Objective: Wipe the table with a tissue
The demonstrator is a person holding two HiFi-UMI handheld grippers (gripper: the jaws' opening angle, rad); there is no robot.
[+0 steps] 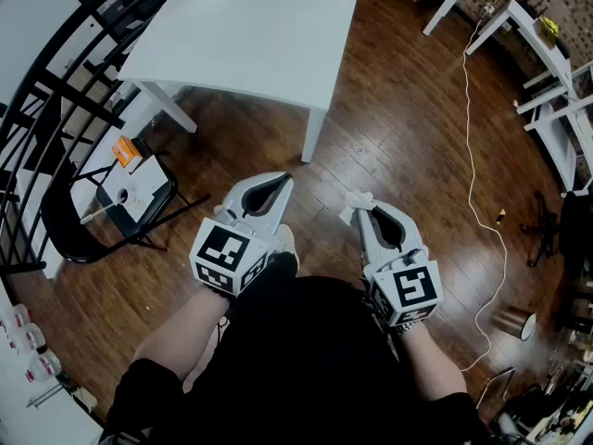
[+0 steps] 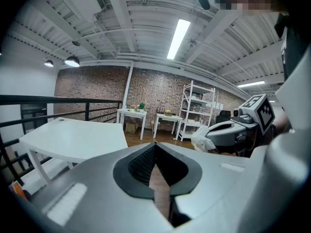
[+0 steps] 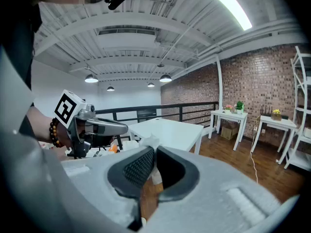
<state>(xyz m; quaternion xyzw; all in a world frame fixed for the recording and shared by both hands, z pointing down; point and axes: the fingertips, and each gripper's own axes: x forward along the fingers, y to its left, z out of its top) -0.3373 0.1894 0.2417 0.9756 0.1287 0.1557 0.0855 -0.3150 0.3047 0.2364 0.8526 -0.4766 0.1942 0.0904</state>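
Observation:
The white table [image 1: 250, 35] stands ahead of me on the wooden floor, a step or so beyond both grippers; it also shows in the left gripper view [image 2: 73, 135] and the right gripper view [image 3: 170, 130]. My right gripper [image 1: 357, 199] [image 3: 154, 148] is shut on a small crumpled white tissue [image 1: 348, 215] [image 3: 149, 141] that pokes out at its tips. From the left gripper view that tissue [image 2: 200, 141] hangs at the right gripper's tip. My left gripper [image 1: 283, 180] [image 2: 155, 143] is shut with nothing in it. Both are held at waist height over the floor.
A black folding chair [image 1: 120, 202] with small items, one an orange thing [image 1: 127, 151], stands at the left by a black railing [image 1: 56, 91]. A white cable [image 1: 482, 156] runs along the floor at right, near white shelves [image 1: 556, 72] and a copper-coloured can [image 1: 514, 321].

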